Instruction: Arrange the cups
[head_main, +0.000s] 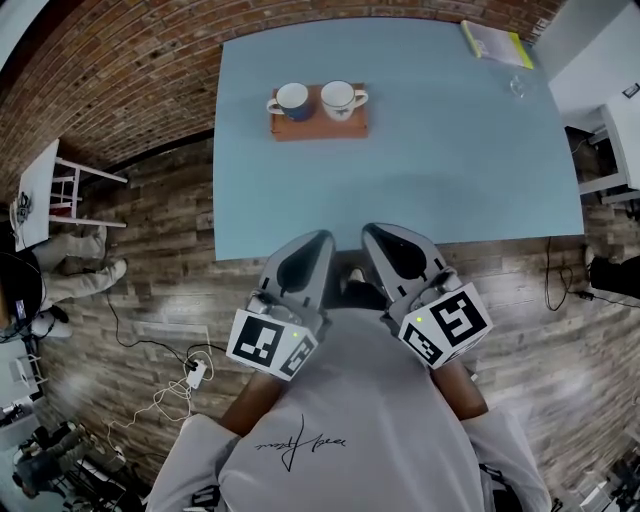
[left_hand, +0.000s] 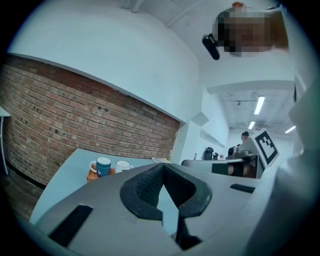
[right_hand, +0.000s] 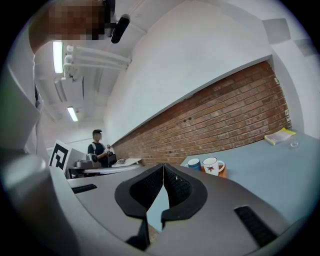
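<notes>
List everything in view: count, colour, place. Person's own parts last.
table: one, light blue, ahead of the person
tray: one, orange-brown, far left part of the table
blue cup: one, blue, left on the tray
white cup: one, white, right on the tray
booklet: one, yellow-green, table's far right corner
cables: several, white and black, floor at left
left tongs: one, grey, shut, empty, at the near table edge
right tongs: one, grey, shut, empty, beside the left
shirt: one, grey, bottom of head view
</notes>
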